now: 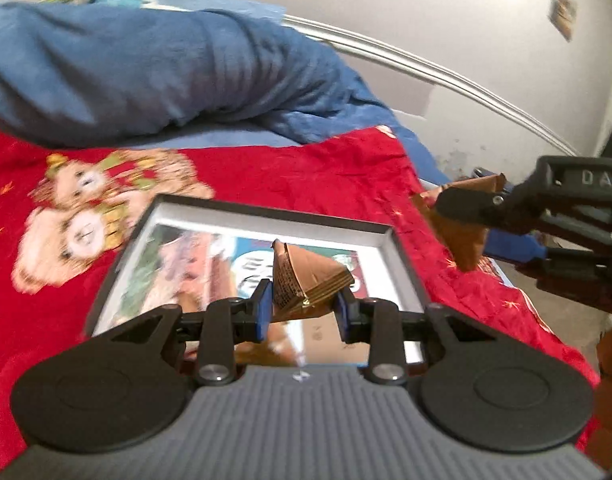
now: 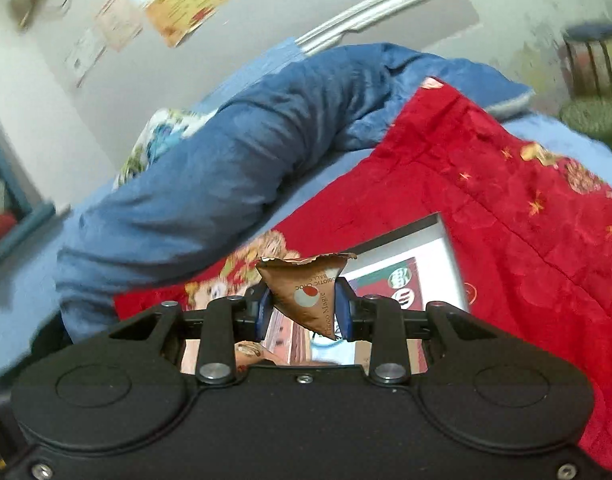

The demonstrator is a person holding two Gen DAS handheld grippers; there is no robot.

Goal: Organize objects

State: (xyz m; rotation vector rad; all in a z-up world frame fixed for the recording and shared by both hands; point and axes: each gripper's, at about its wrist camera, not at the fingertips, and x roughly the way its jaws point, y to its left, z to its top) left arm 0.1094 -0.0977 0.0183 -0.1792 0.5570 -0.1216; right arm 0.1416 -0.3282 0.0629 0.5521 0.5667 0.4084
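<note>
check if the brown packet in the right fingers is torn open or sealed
Torn open: the brown packet has a ragged, uneven top edge above the right gripper's fingers.

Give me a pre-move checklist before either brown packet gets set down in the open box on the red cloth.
1. Left gripper shut on its brown pyramid packet: ok.
2. Right gripper shut on the Choco Magic packet: ok.
3. Open box faces up on the red cloth: ok.
4. Left packet over the box: ok.
5. Right packet over the box: cannot tell; the left wrist view shows it beyond the box's right edge.
6. Free room among the printed packets inside: cannot tell, blurred.
</note>
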